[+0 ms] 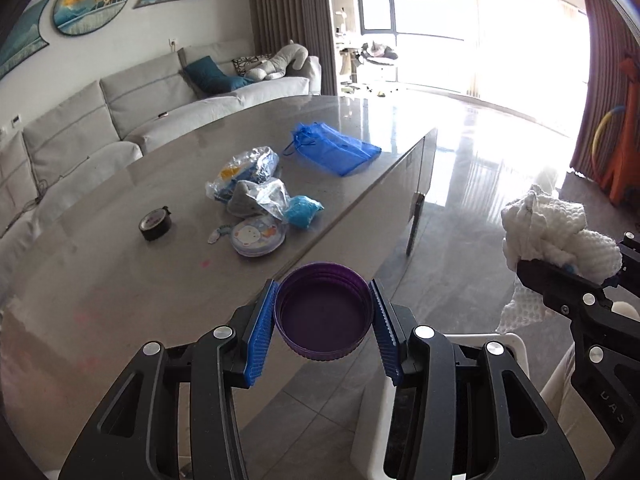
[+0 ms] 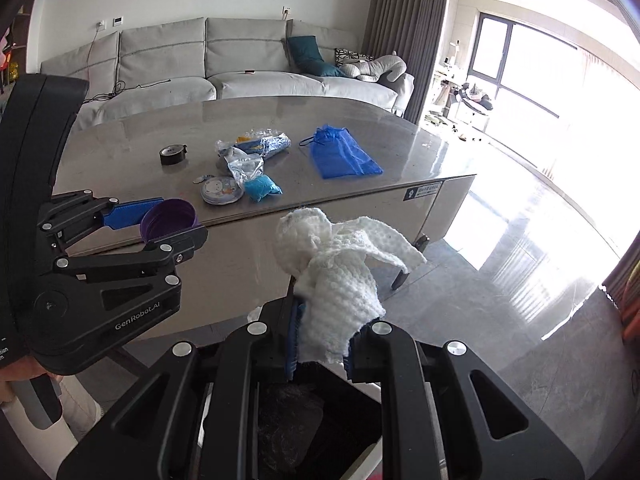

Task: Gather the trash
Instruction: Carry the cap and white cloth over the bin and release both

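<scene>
My left gripper (image 1: 324,320) is shut on a purple jar lid (image 1: 323,316), held off the near edge of the grey table (image 1: 100,280). It also shows in the right wrist view (image 2: 168,226), with the lid (image 2: 170,220) in it. My right gripper (image 2: 320,336) is shut on a crumpled white paper towel (image 2: 336,268), held above a white trash bin (image 2: 360,452) with a dark inside. The towel (image 1: 556,232) shows at the right of the left wrist view. Clear plastic wrappers (image 1: 248,184) and a blue crumpled piece (image 1: 302,210) lie on the table.
On the table lie a blue mesh bag (image 1: 336,148), a black tape roll (image 1: 155,224) and a round cartoon tin (image 1: 258,234). A grey sofa (image 2: 240,64) stands behind the table. Shiny tiled floor (image 2: 520,280) lies to the right.
</scene>
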Motion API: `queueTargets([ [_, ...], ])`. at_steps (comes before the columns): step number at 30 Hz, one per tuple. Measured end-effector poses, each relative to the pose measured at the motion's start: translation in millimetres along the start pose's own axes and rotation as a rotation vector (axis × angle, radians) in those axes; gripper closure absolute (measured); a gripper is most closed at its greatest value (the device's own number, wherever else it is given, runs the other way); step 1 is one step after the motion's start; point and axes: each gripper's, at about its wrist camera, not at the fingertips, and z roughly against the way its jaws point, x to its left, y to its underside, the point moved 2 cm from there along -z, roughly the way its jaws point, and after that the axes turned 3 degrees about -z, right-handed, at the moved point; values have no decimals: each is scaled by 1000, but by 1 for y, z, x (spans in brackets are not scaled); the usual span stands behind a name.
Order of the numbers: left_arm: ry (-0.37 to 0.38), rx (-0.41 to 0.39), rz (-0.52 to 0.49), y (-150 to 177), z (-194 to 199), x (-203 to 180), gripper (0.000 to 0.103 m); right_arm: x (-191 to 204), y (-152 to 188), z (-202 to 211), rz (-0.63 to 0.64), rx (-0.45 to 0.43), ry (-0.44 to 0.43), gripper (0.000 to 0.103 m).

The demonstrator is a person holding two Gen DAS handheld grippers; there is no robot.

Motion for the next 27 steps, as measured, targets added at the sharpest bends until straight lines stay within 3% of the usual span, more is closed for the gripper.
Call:
queueTargets([
  [7, 74, 35, -76, 11, -2, -55, 58, -29, 26, 7, -59, 33, 42, 85],
  [27, 197, 134, -195, 37, -17, -120, 58, -56, 58, 8, -122, 78, 74, 84],
])
